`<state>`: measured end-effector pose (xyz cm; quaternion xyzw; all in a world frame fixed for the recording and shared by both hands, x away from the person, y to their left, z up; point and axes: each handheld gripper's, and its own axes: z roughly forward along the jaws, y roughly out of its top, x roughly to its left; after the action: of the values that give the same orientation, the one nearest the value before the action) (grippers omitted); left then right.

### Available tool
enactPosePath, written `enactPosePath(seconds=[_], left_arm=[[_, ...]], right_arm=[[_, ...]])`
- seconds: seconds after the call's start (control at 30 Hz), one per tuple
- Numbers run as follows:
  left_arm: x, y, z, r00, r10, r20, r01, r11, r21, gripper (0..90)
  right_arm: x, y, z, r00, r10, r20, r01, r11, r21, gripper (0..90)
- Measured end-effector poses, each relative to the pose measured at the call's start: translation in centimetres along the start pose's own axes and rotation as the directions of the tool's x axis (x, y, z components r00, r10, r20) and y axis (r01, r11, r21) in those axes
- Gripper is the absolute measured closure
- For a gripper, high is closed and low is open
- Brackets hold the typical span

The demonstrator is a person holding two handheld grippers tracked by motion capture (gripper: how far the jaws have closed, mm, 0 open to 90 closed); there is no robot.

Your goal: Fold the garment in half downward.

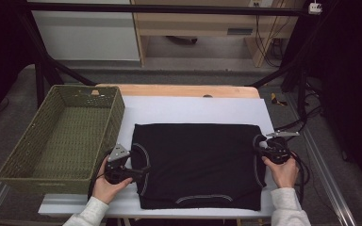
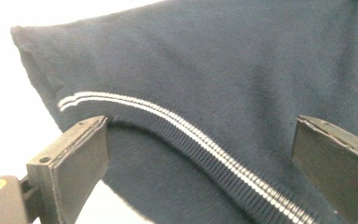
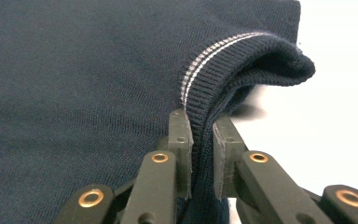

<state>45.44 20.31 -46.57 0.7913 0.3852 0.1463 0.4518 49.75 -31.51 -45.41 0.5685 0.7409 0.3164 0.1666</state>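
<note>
Lying flat on a white sheet (image 1: 193,110) that covers the wooden table (image 1: 179,90), a dark garment (image 1: 198,160) with pale striped trim fills the middle of the high view, with a green woven basket (image 1: 61,136) just off its left edge. The left gripper (image 1: 139,170) sits at the garment's left border and the right gripper (image 1: 263,147) at its right border, each in one of the person's hands. In the left gripper view, the jaws stand wide apart over the garment (image 2: 223,74), one at each side of a ribbed, white-striped band (image 2: 205,144) that runs between them; the pads do not press on the cloth. In the right gripper view, the jaws are drawn in narrow and pinch the ribbed band (image 3: 209,93) at the garment's edge, which rises in a small fold above the white sheet (image 3: 340,116).
</note>
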Motion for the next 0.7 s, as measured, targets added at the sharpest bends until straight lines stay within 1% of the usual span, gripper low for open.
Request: enactPosePath(seconds=[0.07,0.17,0.23,0.33,0.5,0.53,0.63,0.7], left_arm=[[0.0,0.1,0.0,1.0,0.004,-0.002,-0.004,1.0,-0.002,3.7],[0.0,0.1,0.0,1.0,0.008,0.002,-0.008,1.0,-0.001,3.6],[0.0,0.1,0.0,1.0,0.008,0.005,-0.008,1.0,-0.001,3.6],[0.0,0.1,0.0,1.0,0.008,0.005,-0.008,1.0,-0.004,3.6],[0.0,0.1,0.0,1.0,0.008,0.006,-0.008,1.0,-0.006,3.6],[0.0,0.2,0.0,0.9999,0.009,0.005,-0.009,0.9999,-0.005,3.6],[-0.1,0.2,0.0,0.9999,0.011,0.007,-0.011,0.9999,-0.003,3.6],[-0.1,0.2,0.0,0.9999,0.011,0.01,-0.011,0.9999,-0.003,3.6]], right_arm=[[-0.4,0.0,0.0,0.9999,-0.004,0.014,0.004,1.0,0.002,81.2],[-0.8,0.0,-0.2,0.9998,-0.005,0.022,0.005,1.0,0.007,81.2],[-1.1,0.1,-0.2,0.9993,-0.016,0.033,0.016,0.9998,0.01,81.1],[-1.5,0.1,-0.4,0.9987,-0.031,0.039,0.03,0.9993,0.02,81.1],[-2.4,0.0,-1.1,0.9968,-0.025,0.076,0.024,0.9997,0.011,81.1],[-2.6,-0.1,-1.1,0.9965,-0.016,0.083,0.016,0.9999,0.004,81.1],[-3.2,-0.4,-1.1,0.9948,-0.017,0.101,0.016,0.9998,0.01,81.1],[-3.4,-0.5,-1.1,0.9943,-0.019,0.105,0.018,0.9998,0.01,81.0]])
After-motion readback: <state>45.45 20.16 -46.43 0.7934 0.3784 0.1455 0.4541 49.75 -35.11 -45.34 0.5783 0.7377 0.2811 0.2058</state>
